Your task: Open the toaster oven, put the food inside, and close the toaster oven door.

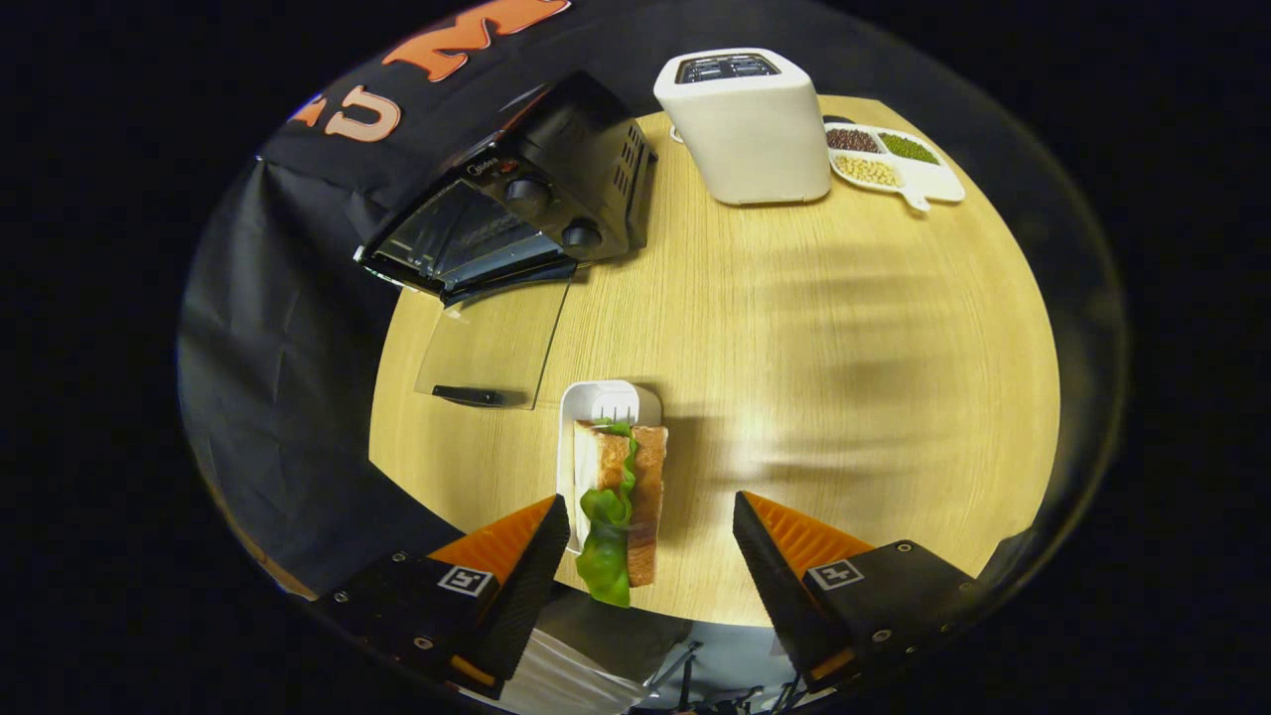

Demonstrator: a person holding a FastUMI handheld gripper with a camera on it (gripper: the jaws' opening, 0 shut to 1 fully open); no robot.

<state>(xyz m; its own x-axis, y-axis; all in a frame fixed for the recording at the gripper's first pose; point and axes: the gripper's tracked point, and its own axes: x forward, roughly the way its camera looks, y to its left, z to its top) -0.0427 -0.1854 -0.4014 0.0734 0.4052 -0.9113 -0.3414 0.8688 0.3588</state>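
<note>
- Gripper point(650, 556) hangs over the near edge of the table with its two fingers spread wide, gripping nothing; the left finger point(531, 571) stands just beside the sandwich, the right finger point(770, 571) well apart from it.
- Round wooden table point(844, 397) carries everything.
- Black toaster oven point(516, 194) sits far beyond the fingers, off to the left, its glass door point(492, 343) swung down flat onto the tabletop (so it is already open).
- White toaster point(750, 124) stands at the far side, with a divided white dish of beans point(894, 164) just beside it.
- Sandwich point(621, 497), toasted bread with green lettuce hanging out, lies on a white tray point(608, 402) between the fingers, nearer the left one.
</note>
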